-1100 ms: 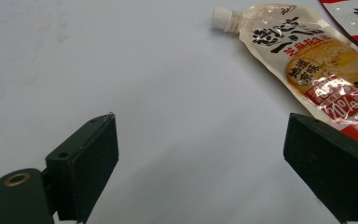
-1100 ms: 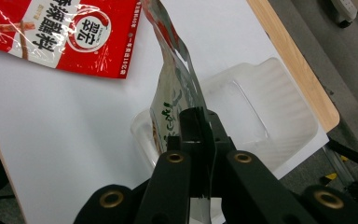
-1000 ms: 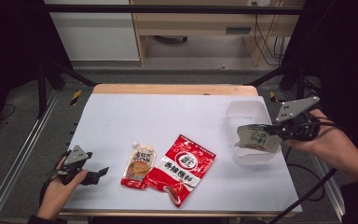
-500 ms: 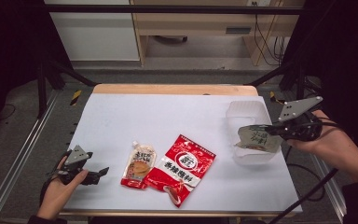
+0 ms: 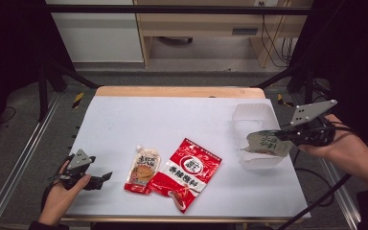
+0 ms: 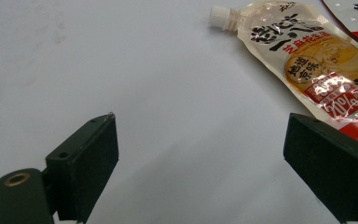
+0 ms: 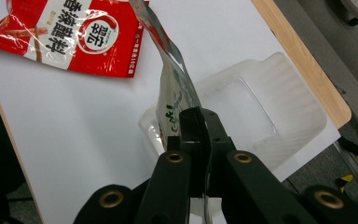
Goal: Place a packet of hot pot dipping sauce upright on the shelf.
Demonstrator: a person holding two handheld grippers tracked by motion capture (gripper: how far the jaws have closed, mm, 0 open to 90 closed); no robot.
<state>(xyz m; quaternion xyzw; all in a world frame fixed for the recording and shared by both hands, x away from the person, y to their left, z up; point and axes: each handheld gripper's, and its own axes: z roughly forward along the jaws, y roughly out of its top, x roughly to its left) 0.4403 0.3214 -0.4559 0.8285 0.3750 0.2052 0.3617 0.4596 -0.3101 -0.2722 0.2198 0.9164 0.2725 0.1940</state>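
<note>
One grey pouch [image 5: 265,143], pinched tight in the right tool [image 5: 281,137], hanging just over the one clear tray [image 5: 254,115] at the table [image 5: 172,120] edge. Two more packs lie flat: a spout pouch [image 5: 143,169] and a red bag [image 5: 187,172]. Left tool [image 5: 104,177] sits low near the front-left corner, jaws wide with nothing in them.

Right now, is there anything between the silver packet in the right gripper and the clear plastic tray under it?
Nothing visible. The right gripper holds the silver packet directly above the clear plastic tray, whose inside looks bare. The red packet and spouted pouch lie apart.
</note>
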